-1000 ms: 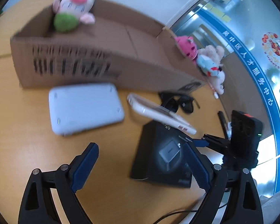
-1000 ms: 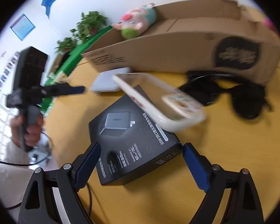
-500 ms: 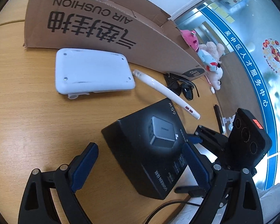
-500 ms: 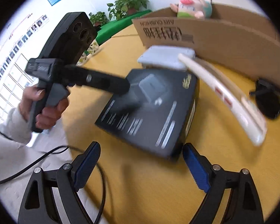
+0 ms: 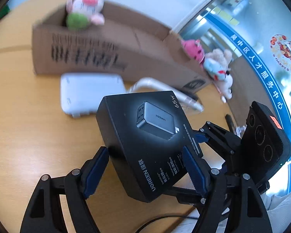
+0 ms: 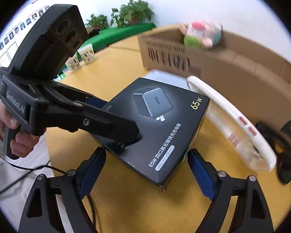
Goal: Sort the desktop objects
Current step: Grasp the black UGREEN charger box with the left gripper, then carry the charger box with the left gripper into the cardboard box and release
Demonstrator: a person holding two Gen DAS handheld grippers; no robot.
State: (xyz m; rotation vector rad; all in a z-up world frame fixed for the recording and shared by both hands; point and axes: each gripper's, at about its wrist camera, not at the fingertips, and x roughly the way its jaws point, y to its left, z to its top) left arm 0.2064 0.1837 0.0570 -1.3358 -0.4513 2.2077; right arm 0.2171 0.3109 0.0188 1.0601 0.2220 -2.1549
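Observation:
A black charger box [image 5: 145, 141] sits tilted between the pads of my left gripper [image 5: 145, 155], whose jaws are closing and press its left and right edges. In the right wrist view the left gripper [image 6: 116, 120] clamps the near left corner of the charger box [image 6: 164, 120]. My right gripper [image 6: 146, 155] is open, its jaws narrowing slightly; the box's near corner lies between the pads without touching them. Behind the box lie a white phone case [image 6: 232, 128], a white flat device [image 5: 89, 93] and black sunglasses [image 6: 287, 161].
A long open cardboard box [image 6: 232, 68] stands at the back of the wooden table [image 5: 29, 136], with a pink plush pig [image 5: 85, 9] in it. More plush toys [image 5: 219, 68] sit at its right end. A pen [image 5: 229, 122], a cable [image 6: 29, 169] and small glasses [image 6: 81, 58] are nearby.
The left jaws have narrowed onto the charger box, which now sits tilted instead of flat. The right gripper has come closer to the box's near corner.

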